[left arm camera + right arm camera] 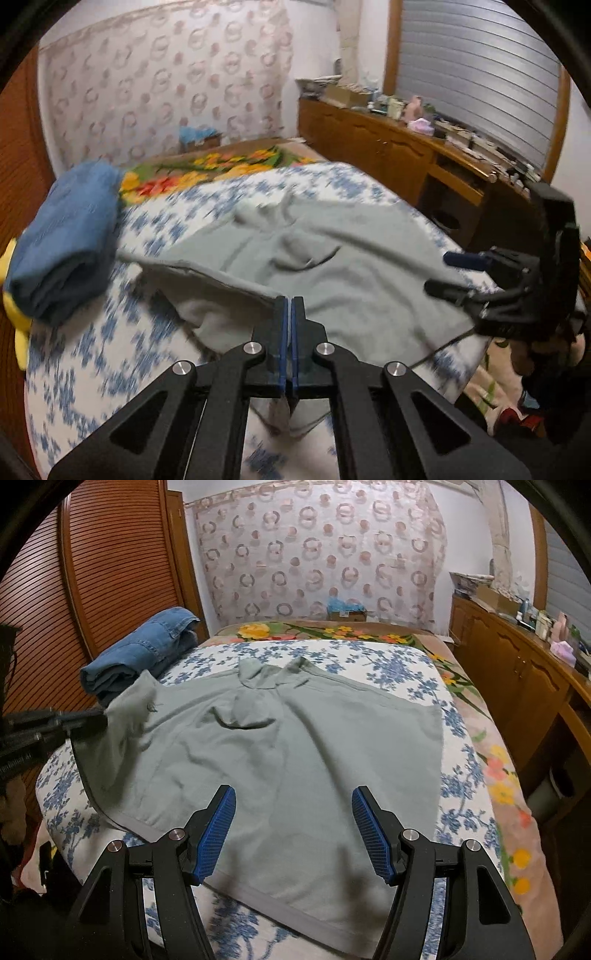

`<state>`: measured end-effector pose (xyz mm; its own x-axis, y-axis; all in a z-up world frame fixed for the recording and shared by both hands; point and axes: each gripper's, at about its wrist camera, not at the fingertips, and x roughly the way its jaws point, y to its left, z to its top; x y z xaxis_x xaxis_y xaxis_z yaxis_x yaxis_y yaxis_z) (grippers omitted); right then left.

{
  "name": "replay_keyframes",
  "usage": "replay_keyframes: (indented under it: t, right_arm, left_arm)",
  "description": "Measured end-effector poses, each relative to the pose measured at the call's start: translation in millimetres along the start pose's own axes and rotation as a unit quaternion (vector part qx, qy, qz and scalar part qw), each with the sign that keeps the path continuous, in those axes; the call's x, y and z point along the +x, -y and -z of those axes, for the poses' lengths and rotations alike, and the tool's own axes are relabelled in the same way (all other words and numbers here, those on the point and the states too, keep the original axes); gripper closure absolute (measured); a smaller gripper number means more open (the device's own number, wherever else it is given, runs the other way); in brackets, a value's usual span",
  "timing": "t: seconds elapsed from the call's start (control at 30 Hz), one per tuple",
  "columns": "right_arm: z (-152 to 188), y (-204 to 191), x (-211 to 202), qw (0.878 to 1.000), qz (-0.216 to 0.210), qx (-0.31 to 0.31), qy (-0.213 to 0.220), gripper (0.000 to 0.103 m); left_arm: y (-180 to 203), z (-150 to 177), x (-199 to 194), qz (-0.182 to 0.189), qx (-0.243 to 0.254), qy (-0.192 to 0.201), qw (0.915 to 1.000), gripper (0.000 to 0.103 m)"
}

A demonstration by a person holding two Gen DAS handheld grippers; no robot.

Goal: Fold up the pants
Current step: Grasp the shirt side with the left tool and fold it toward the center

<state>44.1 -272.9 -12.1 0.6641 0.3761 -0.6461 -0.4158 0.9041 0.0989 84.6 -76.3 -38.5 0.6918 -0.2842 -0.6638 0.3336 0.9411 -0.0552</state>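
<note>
closest to the left wrist lens, the left gripper [289, 301] had its blue-padded jaws pressed together on the near edge of the pale grey-green cotton pants [332, 258], a pinch of cloth showing between and below the pads. the pants lay spread on the white bedspread with blue flowers [92, 350], reaching from the grip toward 12 o'clock, where a bunched end sat. at 3 o'clock the right gripper [437, 271] hung over the cloth's right side with its jaws apart. a folded blue denim garment [62, 240] sat at 9 o'clock, apart from the pants.

nearest the right wrist lens, the right gripper [293, 812] stood open with nothing between its blue pads, hovering above the near hem of the pants [295, 746]. at 9 o'clock the left gripper [101, 716] held a corner of cloth lifted off the bedspread [406, 664]. the garment's long axis seemed to run from the near hem at 6 o'clock to the gathered end at 12 o'clock, though which end was the waist i could not tell.

i judged the step to be the first fold, with one corner taken. the next move called for the right gripper to drop and pinch the near hem.
</note>
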Motion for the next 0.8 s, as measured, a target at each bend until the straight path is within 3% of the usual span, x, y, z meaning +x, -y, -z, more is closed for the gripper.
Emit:
replay_keyframes:
  t: [0.5,0.77,0.8]
  right_arm:
    - [10,25,-18,0.999,0.018,0.031,-0.003,0.036]
    - [12,26,-20,0.999,0.020,0.035,-0.006,0.036]
    - [12,25,-20,0.999,0.020,0.035,-0.006,0.036]
  left_arm:
    - [54,-38,12,0.039,0.045,0.010,0.9982,0.101]
    - [58,-41,20,0.011,0.038,0.003,0.9992,0.100]
    - [57,-41,20,0.005,0.035,0.001,0.9994,0.095]
